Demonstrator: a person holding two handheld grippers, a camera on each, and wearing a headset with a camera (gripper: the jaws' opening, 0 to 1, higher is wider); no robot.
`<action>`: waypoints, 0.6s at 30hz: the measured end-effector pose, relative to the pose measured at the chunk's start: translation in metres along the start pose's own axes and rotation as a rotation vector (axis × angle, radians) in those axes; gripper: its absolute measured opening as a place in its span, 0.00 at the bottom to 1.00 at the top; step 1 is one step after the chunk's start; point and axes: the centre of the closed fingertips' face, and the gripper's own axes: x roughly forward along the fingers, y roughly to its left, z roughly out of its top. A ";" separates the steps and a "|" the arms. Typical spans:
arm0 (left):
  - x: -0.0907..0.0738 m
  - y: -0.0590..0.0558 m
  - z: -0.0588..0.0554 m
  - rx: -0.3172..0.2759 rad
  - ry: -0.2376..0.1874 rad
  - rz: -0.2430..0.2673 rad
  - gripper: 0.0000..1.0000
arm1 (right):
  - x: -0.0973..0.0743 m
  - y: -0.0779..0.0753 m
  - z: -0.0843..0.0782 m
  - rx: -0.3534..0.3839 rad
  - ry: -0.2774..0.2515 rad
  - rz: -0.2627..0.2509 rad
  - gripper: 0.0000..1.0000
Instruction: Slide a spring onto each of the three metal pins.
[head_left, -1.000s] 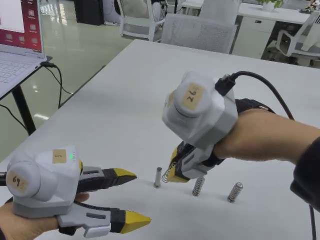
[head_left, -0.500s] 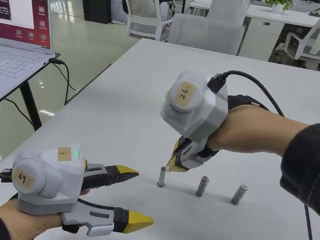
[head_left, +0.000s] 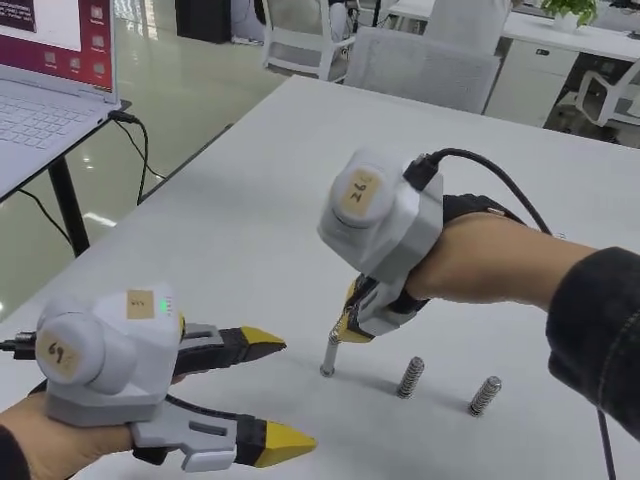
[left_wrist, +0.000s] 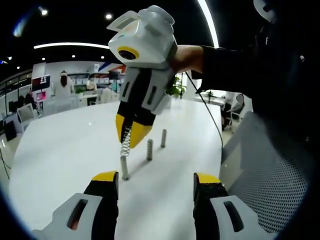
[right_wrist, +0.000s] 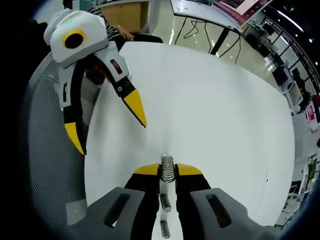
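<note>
A bare metal pin (head_left: 329, 355) stands upright on the white table (head_left: 250, 200). My right gripper (head_left: 349, 328) is shut on a small spring (head_left: 338, 331) held just above the pin's top. From the left gripper view, the spring (left_wrist: 125, 142) hangs from the right gripper (left_wrist: 131, 131), its lower end at the pin (left_wrist: 124, 168). The right gripper view shows the spring (right_wrist: 167, 166) pinched between the yellow tips. Two more pins (head_left: 409, 377) (head_left: 485, 395) to the right wear springs. My left gripper (head_left: 280, 392) stands open near the table's front left, nothing between its fingers.
A laptop (head_left: 50, 70) sits on a side stand at the far left, with a cable hanging from it. Office chairs (head_left: 420, 65) stand beyond the table's far edge. A black cable (head_left: 470, 155) trails from the right gripper.
The right gripper has lifted the spring from beside the bare pin to just over its top. The left gripper has stayed open in about the same place.
</note>
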 end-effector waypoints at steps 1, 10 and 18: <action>0.000 0.000 0.000 0.000 0.000 0.000 0.56 | 0.001 0.000 0.000 -0.001 0.002 0.001 0.08; 0.000 0.000 -0.001 -0.006 -0.001 -0.005 0.56 | 0.007 -0.003 -0.001 0.002 0.022 0.011 0.08; 0.001 0.000 -0.002 -0.007 -0.002 -0.012 0.56 | 0.013 -0.004 -0.003 0.007 0.037 0.022 0.08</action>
